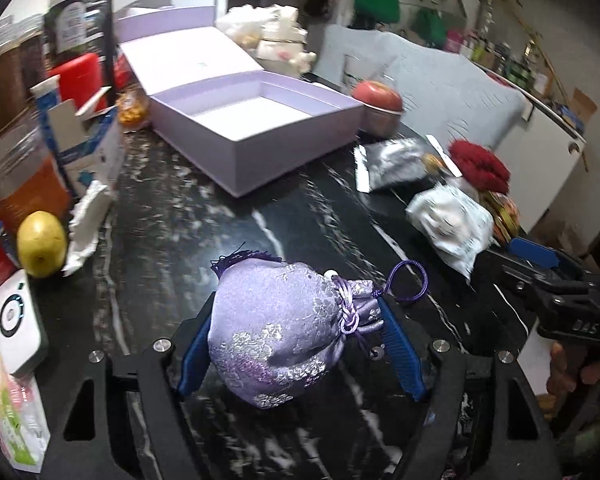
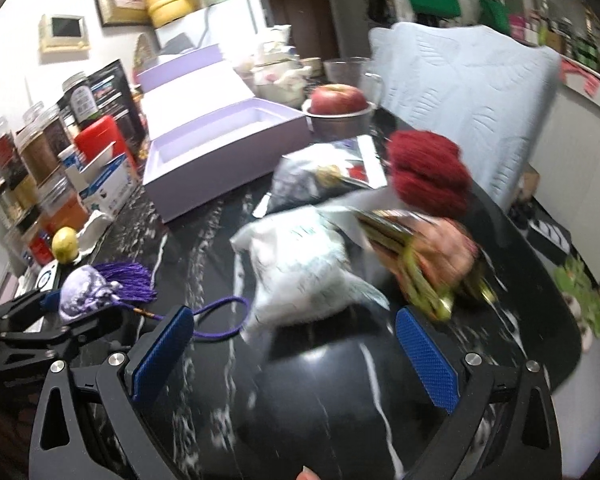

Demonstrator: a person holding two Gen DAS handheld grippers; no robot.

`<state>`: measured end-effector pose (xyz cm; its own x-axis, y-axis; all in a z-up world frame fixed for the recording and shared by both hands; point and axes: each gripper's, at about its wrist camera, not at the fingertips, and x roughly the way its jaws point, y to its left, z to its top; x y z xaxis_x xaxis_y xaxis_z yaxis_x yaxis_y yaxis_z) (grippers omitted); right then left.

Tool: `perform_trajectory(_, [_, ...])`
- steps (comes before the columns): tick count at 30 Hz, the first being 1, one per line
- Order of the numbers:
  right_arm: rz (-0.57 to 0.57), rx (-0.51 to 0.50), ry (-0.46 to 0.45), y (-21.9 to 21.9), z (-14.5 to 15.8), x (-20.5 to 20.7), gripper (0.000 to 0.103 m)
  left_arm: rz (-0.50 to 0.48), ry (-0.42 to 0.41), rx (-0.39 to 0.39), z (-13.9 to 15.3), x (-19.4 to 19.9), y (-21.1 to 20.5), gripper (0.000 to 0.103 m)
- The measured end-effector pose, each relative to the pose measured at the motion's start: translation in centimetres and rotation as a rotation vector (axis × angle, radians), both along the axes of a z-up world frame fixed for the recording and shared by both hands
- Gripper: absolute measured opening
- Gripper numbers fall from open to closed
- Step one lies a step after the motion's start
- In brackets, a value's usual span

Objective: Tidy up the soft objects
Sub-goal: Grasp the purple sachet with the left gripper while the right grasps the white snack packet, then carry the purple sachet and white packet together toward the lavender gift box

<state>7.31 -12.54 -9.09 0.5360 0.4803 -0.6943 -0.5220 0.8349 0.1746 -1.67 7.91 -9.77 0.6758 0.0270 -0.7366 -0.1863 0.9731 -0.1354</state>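
Left gripper [image 1: 300,344] fingers clamp lilac brocade pouch [image 1: 276,332] mid-body; soft, squashy, light; right gripper [image 2: 296,354] fingers spread, empty

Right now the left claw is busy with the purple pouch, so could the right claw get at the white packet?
Probably yes. The right claw is open, and the white packet lies just ahead of its fingertips on the dark table, nothing between them.
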Motion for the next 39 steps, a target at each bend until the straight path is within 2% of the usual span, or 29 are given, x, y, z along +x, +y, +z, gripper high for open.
perform_trajectory(11, [0.052, -0.056, -0.049, 2.8, -0.7, 2.2, 0.103, 0.095, -0.015, -0.011, 0.4, -0.2, 3.0, 0.075])
perform_trajectory(19, [0.077, -0.171, -0.112, 4.8, -1.9, 3.0, 0.103, 0.095, -0.014, -0.016, 0.3, 0.3, 3.3, 0.075])
perform_trajectory(23, [0.098, -0.167, -0.094, 5.2, -2.2, 3.4, 0.103, 0.095, -0.02, -0.017, 0.5, 0.3, 3.4, 0.075])
perform_trajectory(25, [0.105, -0.165, -0.077, 5.3, -2.4, 3.5, 0.096, 0.099, -0.021, -0.014, 0.6, 0.2, 3.5, 0.075])
perform_trajectory(27, [0.11, -0.182, -0.053, 5.4, -2.8, 3.6, 0.078, 0.101, -0.021, -0.014, 0.6, 0.1, 3.5, 0.075])
perform_trajectory(32, [0.098, -0.176, -0.031, 4.8, -3.0, 3.2, 0.066, 0.099, -0.028, -0.008, 0.8, -0.2, 3.4, 0.075])
perform_trajectory(39, [0.097, -0.158, -0.018, 3.8, -2.7, 1.8, 0.061, 0.092, -0.038, -0.005, 1.1, -0.9, 2.7, 0.075])
